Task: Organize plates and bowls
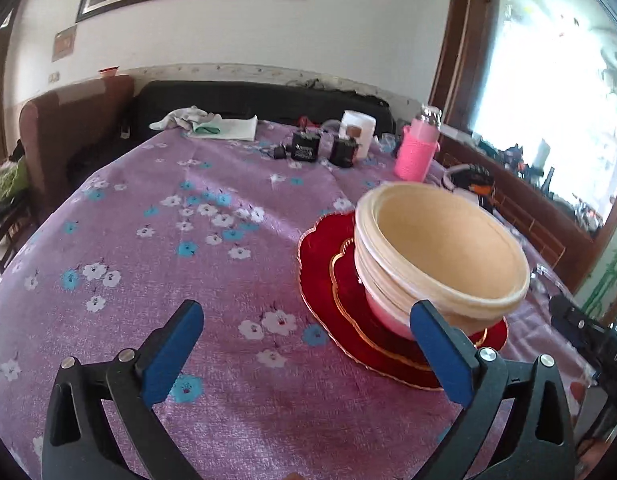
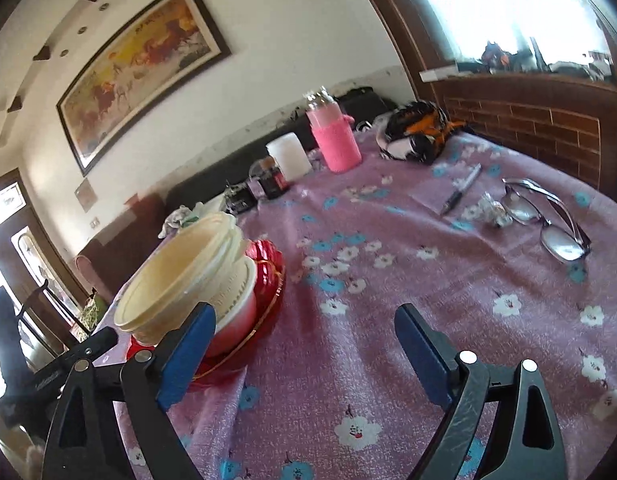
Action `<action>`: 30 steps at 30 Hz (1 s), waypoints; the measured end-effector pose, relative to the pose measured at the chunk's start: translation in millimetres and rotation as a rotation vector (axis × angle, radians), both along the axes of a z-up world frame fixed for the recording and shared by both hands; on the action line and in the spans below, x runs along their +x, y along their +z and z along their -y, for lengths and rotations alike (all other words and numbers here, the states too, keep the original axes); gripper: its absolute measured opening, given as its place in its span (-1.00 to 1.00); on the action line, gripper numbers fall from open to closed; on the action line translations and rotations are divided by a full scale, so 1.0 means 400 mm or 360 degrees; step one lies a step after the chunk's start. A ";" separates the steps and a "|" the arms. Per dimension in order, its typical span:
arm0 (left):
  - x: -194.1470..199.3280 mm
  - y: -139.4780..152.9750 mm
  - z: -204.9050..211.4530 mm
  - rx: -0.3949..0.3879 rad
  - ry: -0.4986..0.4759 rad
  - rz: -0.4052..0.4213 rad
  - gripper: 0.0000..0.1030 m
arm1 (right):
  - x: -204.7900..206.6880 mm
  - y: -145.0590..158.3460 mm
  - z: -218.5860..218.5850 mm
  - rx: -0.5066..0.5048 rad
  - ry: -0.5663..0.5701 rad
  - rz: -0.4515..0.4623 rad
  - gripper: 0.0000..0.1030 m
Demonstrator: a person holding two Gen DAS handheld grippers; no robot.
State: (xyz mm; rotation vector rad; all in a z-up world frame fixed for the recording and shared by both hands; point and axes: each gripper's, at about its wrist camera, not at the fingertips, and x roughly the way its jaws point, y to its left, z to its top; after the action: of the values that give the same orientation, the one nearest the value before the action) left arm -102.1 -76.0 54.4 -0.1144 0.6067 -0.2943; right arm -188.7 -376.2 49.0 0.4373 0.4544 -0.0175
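We see the bowls point(image 1: 440, 256) stacked on red plates point(image 1: 324, 280) on the bench point(image 1: 188, 240). L gripper point(image 1: 308, 356) & R gripper point(image 2: 304, 356) both spread wide, nothing between them.

home dining room: floral tablecloth point(image 1: 188, 240), painting point(image 2: 140, 68)

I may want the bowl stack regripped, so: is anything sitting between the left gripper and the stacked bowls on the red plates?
Nothing visible does. The left gripper is open, with only bare tablecloth before the stacked bowls on the red plates.
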 end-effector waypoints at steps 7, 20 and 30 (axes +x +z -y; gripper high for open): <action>-0.010 -0.001 0.031 0.0147 -0.0006 0.0009 1.00 | 0.008 0.000 0.001 0.0022 0.0019 -0.0007 0.82; -0.011 0.005 -0.027 0.0087 0.0289 -0.0017 1.00 | 0.023 -0.005 -0.012 -0.0008 0.0036 -0.0069 0.83; -0.021 0.005 0.007 0.0270 0.0293 0.0014 1.00 | 0.029 -0.007 -0.015 -0.0017 0.0042 -0.0106 0.83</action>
State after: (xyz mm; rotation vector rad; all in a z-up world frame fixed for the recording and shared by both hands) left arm -110.4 -78.6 56.4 -0.0055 0.6055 -0.0644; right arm -177.0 -370.2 46.1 0.4214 0.5251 -0.0090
